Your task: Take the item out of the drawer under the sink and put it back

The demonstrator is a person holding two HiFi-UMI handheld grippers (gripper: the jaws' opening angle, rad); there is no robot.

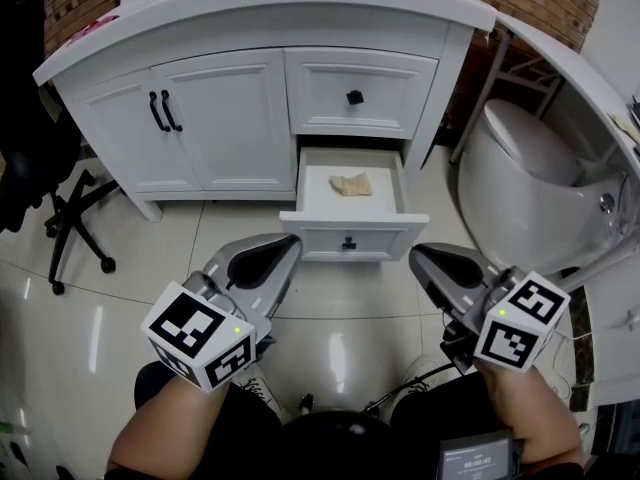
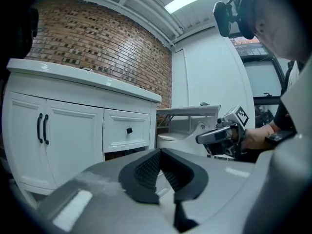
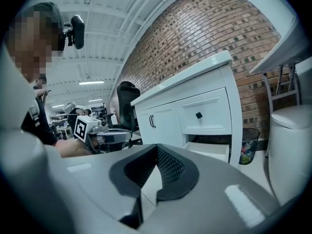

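2 grey tools, the left gripper [image 1: 285, 250] and the right gripper [image 1: 420, 260], are hanging low before the pulled-out white wooden drawer [image 1: 352, 238], both pointing at it with jaws clenched on nothing. The crumpled tan item [image 1: 350, 184] is lying inside; the reaching gripper should be opening first, then descending over the drawer front.

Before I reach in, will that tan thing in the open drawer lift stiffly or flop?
The tan thing looks crumpled and flat, like cloth or paper, so it will probably flop and fold, not lift stiffly. It seems thin, so likely light. It lies loose on the drawer floor, so a push may slide it.
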